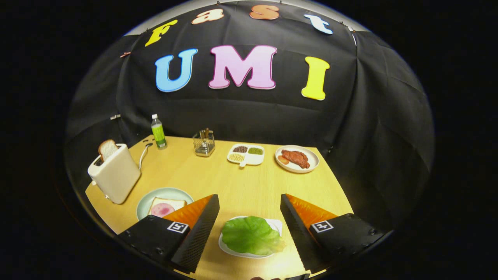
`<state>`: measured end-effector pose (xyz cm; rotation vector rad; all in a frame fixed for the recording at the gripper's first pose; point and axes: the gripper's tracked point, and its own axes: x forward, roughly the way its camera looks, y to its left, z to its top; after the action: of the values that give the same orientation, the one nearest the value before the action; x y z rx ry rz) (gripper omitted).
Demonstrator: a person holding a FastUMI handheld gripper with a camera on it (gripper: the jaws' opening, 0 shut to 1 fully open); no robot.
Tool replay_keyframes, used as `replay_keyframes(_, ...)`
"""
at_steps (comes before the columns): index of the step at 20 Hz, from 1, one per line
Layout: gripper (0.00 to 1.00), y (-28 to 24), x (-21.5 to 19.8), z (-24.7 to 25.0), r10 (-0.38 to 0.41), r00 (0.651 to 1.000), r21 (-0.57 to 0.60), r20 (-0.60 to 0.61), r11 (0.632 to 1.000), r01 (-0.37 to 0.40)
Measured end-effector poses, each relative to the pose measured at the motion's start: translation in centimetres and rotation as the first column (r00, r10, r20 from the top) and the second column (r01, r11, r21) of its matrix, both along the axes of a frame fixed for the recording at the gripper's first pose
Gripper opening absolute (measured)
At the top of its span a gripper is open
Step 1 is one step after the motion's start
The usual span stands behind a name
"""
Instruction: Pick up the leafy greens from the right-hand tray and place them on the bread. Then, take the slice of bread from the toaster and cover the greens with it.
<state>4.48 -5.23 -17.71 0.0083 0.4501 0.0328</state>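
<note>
The gripper (249, 202) hangs above the near edge of a light wooden table (241, 186), its two fingers spread wide apart and touching nothing. Between them, in the lower middle of the frame, a flat green lettuce leaf (251, 235) lies on a small white tray (277, 224), covering most of it; neither finger touches the leaf or the tray. At lower left, just beyond the left finger and partly hidden by it, a round pale green plate (165, 193) holds a slice of white bread (171, 203) topped with a round pink slice of ham (161, 210). Further left, at the table's left edge, a cream-coloured toaster (116, 175) stands upright with a second bread slice (107, 149) sticking out of its top slot; a white cord (143, 154) runs from behind it toward the back of the table. Along the far edge, in the middle of the frame, stand a clear plastic bottle of green drink with a white cap (158, 133), then a small wire-mesh holder (204, 144) with utensils whose kind is too small to tell, then a white divided dish (246, 154) with brown, green and pale contents in separate compartments, and at the right a round white plate (307, 165) carrying a reddish-brown piece of meat (295, 158).
</note>
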Motion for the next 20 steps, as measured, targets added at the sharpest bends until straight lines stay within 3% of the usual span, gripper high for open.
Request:
replay_keyframes(5,0.98,-0.6,-0.1,-5.4,0.035,0.989,0.023,-0.144,0.999,-0.032)
replay_keyframes(10,0.98,-0.2,-1.0,-11.1,0.095,0.955,0.048,-0.282,0.995,-0.084)
replay_keyframes(19,0.98,-0.8,-0.9,-16.5,0.132,0.911,0.035,-0.391,0.991,-0.128)
replay_keyframes(20,0.94,-0.9,-1.0,-17.0,0.132,0.905,0.037,-0.404,0.991,-0.128)
